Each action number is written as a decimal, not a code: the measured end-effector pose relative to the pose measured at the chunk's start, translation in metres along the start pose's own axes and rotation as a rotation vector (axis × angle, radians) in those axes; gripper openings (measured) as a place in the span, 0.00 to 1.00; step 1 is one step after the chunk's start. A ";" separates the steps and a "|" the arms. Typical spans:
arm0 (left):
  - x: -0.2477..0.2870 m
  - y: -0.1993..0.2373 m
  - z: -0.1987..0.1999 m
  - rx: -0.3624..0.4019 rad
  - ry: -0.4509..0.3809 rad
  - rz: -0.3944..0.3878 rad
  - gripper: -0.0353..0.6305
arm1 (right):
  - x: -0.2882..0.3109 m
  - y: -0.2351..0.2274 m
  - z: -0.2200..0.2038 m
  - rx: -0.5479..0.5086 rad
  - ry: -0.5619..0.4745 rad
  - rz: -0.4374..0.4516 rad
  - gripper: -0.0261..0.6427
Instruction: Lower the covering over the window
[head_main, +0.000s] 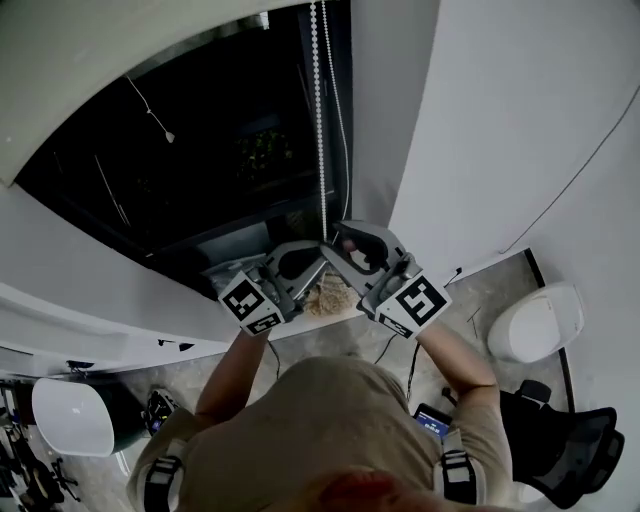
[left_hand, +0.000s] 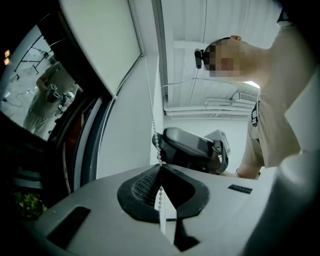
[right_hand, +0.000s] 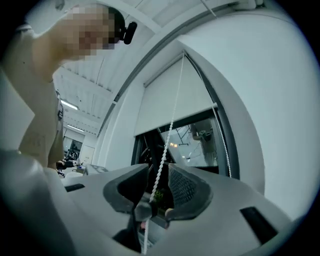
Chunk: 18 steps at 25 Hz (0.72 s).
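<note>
Two grippers are meeting at the bead chain (head_main: 320, 120), low down in front of the window (head_main: 200, 150). The chain is hanging straight up and down. Its long way is running from the top of the window down to your hands. It is looking like lots of tiny white balls on a string.

Your left gripper (left_hand: 161, 167) is pinching the chain. Its jaws are pressing together on the beads, with no gap showing between them. Your right gripper (right_hand: 159, 180) is sitting just beside it. Its jaws are standing apart, and the chain is running between them without being squeezed. The pads (right_hand: 187, 187) are looking dark grey and bumpy, like rubber with little dots.

The blind (right_hand: 170, 100) is sitting high up. It is flat, smooth and white, and its bottom edge is lying level across the top part of the window. Dark, shiny glass is showing below it.

Some things are hiding from you. The top of the chain is getting cut off at the edge of the head view. Its lower end is going out of sight behind your grippers. One more strand (right_hand: 225, 145) is hanging by the window frame, thin and hard to make out. The white wall (head_main: 500, 120) beside the window is looking plain and smooth.
</note>
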<state>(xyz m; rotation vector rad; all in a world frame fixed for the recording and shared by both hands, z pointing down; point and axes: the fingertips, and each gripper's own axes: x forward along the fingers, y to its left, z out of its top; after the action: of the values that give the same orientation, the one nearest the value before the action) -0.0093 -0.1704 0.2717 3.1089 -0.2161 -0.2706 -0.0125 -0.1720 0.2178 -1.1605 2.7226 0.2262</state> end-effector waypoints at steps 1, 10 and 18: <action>0.000 -0.006 -0.004 -0.007 -0.003 -0.009 0.08 | 0.005 0.000 0.005 -0.020 -0.005 0.002 0.23; -0.022 -0.020 0.005 -0.054 -0.118 -0.090 0.28 | -0.003 -0.011 -0.022 0.005 0.109 0.002 0.06; 0.024 0.002 0.081 0.041 -0.187 0.022 0.32 | -0.020 0.002 -0.059 0.036 0.182 0.064 0.06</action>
<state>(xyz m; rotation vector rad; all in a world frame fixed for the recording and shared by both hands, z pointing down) 0.0003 -0.1760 0.1878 3.1188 -0.2610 -0.5647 -0.0062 -0.1682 0.2802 -1.1372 2.9110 0.0836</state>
